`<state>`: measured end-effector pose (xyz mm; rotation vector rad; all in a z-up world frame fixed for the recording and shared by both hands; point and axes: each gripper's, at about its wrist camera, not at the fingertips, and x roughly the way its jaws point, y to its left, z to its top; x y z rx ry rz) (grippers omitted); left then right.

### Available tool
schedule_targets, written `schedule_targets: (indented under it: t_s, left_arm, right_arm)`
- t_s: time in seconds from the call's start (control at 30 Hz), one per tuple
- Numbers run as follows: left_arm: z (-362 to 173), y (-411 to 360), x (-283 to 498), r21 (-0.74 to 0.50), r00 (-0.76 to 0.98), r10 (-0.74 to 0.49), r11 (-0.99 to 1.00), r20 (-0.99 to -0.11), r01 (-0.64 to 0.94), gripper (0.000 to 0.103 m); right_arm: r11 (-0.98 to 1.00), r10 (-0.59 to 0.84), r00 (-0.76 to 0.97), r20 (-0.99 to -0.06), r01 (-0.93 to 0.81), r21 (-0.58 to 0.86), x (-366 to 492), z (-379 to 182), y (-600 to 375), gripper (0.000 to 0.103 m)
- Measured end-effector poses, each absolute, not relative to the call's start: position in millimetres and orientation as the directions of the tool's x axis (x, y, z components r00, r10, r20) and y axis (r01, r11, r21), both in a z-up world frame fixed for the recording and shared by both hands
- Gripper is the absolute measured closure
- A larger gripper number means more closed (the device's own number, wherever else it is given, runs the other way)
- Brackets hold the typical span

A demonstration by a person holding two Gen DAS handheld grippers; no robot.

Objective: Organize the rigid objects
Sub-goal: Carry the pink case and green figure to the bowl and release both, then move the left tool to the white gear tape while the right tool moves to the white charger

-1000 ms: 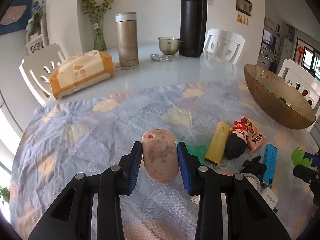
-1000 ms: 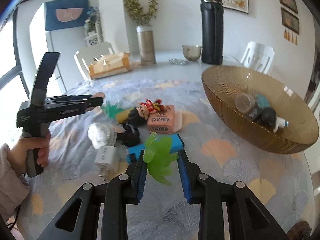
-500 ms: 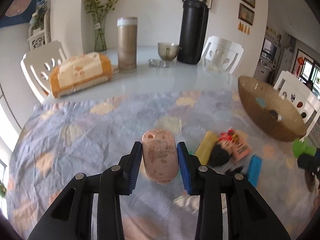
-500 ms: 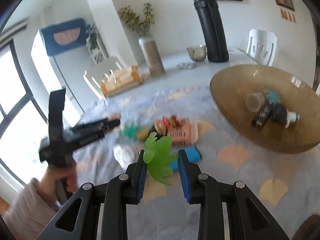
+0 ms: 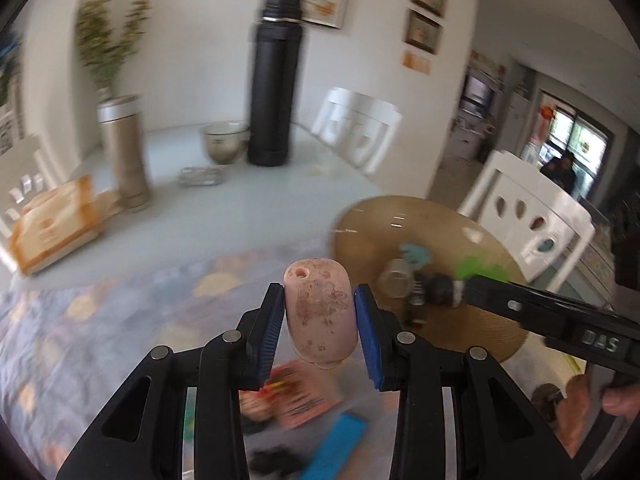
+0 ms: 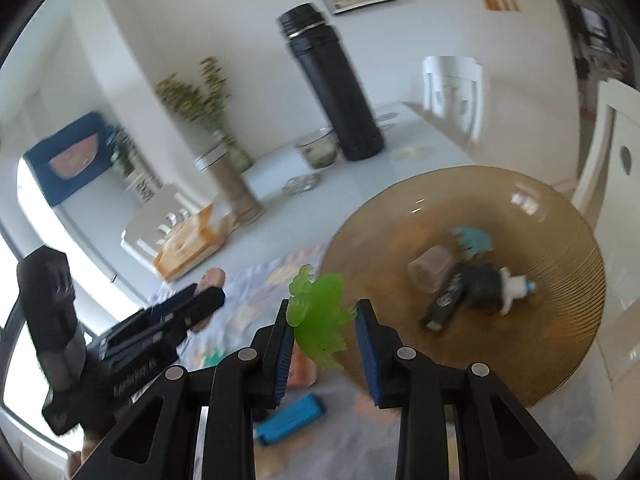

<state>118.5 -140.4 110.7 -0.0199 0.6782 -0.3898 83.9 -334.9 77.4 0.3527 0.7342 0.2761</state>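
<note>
Gripping a pink case point(image 5: 320, 312) and green toy point(image 6: 320, 312) by the bowl point(image 6: 560, 352).

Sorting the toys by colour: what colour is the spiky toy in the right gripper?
Translucent bright green toy, clearest in the right wrist view.

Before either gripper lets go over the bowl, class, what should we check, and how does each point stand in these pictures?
1. Left gripper clamps the pink speckled piece: ok.
2. Right gripper clamps the green toy: ok.
3. Green toy is above the amber bowl: ok in the left view.
4. Pink piece is above the bowl: cannot tell, it looks just short of the rim.
5. Free landing space beside the items in the bowl: ok.
</note>
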Motion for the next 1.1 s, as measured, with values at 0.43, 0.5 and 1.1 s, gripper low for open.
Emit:
schedule_targets:
  t_s: [0.43,0.5,1.1]
  left_arm:
    - [68,-209,145,-0.106,0.574,-0.348,0.905,-0.741,0.413,0.001]
    - [67,-206,143,-0.106,0.573,-0.354,0.901,-0.739,0.421,0.001]
    - [104,-94,100,-0.106,0.649,-0.242,0.964,-0.721,0.243,0.0]
  right_arm:
    - [0.928,0.225,0.671,-0.707,0.073,0.365,109,50,-376,0.022]
    - [0.911,0.276,0.674,-0.685,0.042,0.409,107,50,-377,0.0]
    - [0.905,0.343,0.658,-0.67,-0.041,0.424,54,72,-320,0.0]
